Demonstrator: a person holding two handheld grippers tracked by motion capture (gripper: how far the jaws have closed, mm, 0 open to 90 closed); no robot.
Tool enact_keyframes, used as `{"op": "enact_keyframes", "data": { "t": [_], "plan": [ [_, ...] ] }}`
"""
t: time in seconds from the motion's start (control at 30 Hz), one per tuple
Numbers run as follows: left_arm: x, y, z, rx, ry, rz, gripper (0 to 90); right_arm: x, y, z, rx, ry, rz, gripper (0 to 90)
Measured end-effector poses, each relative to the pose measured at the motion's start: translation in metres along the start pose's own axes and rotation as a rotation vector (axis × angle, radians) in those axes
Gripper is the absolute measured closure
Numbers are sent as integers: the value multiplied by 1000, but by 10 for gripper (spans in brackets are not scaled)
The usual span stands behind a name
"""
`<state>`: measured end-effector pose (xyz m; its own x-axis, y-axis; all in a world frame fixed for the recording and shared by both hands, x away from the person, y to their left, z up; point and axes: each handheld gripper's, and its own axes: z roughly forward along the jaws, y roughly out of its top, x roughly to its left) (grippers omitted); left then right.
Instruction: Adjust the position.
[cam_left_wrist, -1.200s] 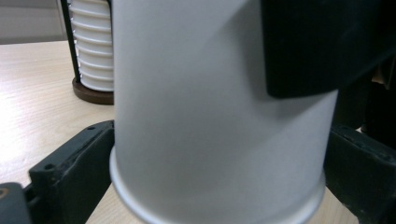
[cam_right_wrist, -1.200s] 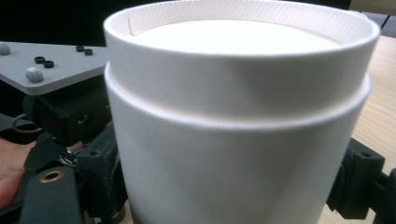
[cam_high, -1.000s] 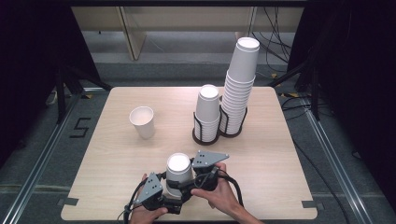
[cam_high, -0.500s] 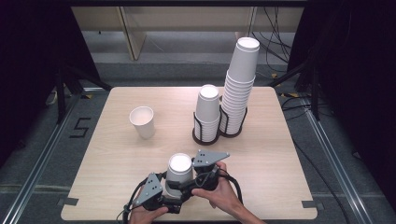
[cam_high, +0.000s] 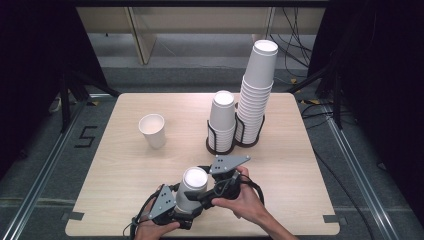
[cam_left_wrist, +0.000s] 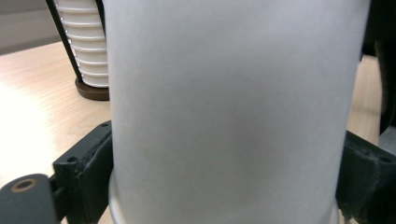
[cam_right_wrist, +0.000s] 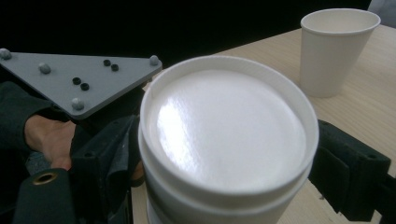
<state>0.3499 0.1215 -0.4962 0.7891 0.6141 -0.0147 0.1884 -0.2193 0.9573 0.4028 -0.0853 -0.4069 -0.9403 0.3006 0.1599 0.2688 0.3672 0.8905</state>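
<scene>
Figure: high view of a wooden table with a person's two hands at its near edge. At far left stands a single upright paper cup, mouth up, well apart from everything else on the table. Near the middle of the near edge, an inverted paper cup, base uppermost, sits between the two grippers; the right gripper view shows a second cup rim just beneath the top one, so it consists of at least two nested cups. The left gripper, held in the left hand, grips the lower part of the cup: its jaws have just been closing, and in the left gripper view the cup wall lies between them, the black jaws touching it on both sides. The right gripper, held in the right hand, has its jaws on either side of the upper part of the cup; whether its pads press on the cup cannot be told. Right of centre, toward the far side, a short stack of inverted cups stands in a black wire holder; touching it on the right, a tall stack of inverted cups stands in a second holder.
</scene>
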Motion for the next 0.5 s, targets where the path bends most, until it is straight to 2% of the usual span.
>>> {"op": "enact_keyframes", "data": {
  "t": [0.07, 0.17, 0.27, 0.3, 0.37, 0.4, 0.47, 0.5],
  "plan": [
    [0, 0, 0, 10, -2, 7, 87, -1, 1, -3, -8, 3, 3, 169],
    [-1, 1, 0, 21, -8, 28, 87, -2, 2, -7, 10, 10, 21, 175],
    [-3, 1, -1, 31, -9, 54, 87, -4, 3, -10, 4, 9, 13, 176],
    [-3, 2, 0, 28, -18, 55, 87, -4, 3, -10, 20, 28, 32, 179],
    [-3, 3, -2, 45, -17, 65, 87, -5, 3, -12, 23, 27, 34, 230],
    [-3, 3, -2, 47, -21, 68, 87, -5, 3, -12, 22, 41, 36, 234],
    [-2, 3, -2, 37, -23, 63, 84, -5, 4, -13, 25, 53, 48, 243],
    [-2, 2, -2, 16, -32, 53, 75, -5, 4, -13, 14, 62, 72, 247]
  ]
}}
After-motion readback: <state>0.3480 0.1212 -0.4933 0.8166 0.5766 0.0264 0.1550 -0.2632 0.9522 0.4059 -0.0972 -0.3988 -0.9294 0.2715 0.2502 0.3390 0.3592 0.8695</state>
